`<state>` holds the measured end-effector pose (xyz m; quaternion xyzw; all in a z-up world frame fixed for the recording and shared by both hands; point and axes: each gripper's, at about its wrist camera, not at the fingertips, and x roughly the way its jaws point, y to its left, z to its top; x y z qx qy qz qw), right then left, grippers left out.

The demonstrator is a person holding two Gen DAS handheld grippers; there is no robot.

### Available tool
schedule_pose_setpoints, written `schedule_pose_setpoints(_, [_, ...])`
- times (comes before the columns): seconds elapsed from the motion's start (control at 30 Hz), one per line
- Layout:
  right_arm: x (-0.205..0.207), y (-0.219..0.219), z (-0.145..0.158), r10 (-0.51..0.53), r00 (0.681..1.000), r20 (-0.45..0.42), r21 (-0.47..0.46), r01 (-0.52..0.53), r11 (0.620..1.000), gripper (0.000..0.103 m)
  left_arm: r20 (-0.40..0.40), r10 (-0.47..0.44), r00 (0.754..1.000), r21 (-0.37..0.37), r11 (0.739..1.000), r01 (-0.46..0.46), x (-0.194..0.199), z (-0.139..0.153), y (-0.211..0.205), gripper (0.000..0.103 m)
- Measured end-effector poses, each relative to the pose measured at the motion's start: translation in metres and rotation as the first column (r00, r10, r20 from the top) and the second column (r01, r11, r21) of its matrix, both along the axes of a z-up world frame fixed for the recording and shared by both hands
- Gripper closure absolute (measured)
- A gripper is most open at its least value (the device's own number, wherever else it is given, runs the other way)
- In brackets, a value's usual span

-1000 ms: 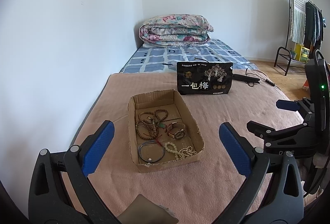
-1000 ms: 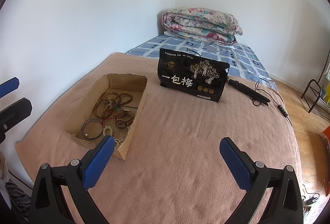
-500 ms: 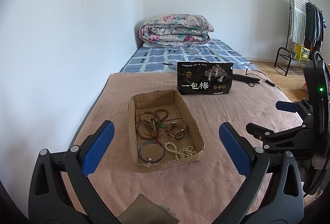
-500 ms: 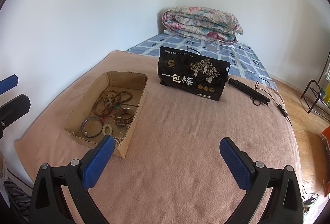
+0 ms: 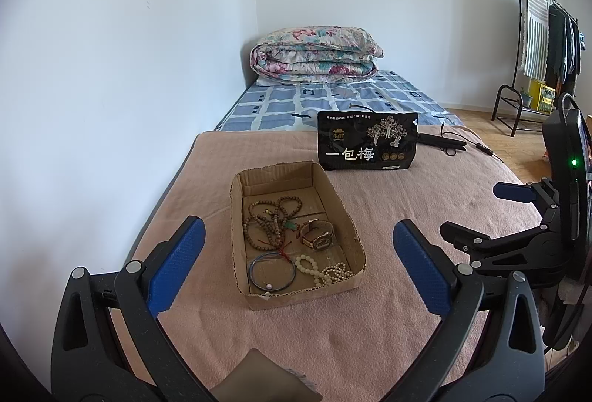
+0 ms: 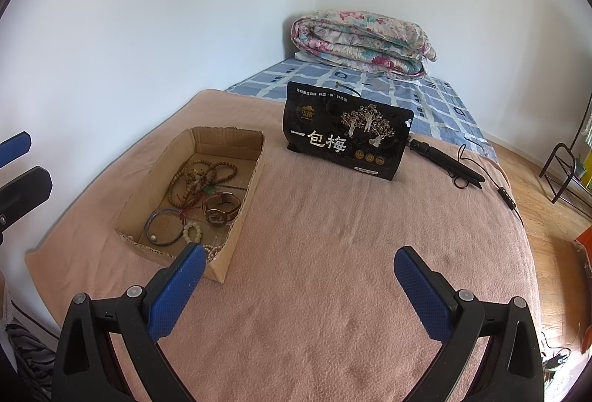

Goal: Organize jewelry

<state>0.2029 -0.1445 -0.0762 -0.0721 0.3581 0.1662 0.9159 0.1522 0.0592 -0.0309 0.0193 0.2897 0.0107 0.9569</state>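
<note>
Nothing has moved since a moment ago: both grippers, left [image 5: 299, 256] and right [image 6: 299, 274], stay wide open and empty, the box [image 5: 355, 246] of jewelry untouched.

Soft, even daylight fills both views; the white walls [image 5: 129, 69] look bright without glare, and shadows on the pink blanket [image 6: 333, 254] are faint. Focus is sharp throughout. Fisheye distortion bends straight lines near the edges, and black vignetting rounds off the corners.
</note>
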Motion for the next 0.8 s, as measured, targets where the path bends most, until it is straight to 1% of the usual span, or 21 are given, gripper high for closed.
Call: schedule_pose_setpoints(0.8, [-0.0003,-0.0004,-0.0022,0.003,1.0,-0.003,-0.007,-0.003,1.0,0.0,0.006,0.006,1.0,-0.003,1.0,-0.006,-0.0012,-0.0001,0.0015,0.0])
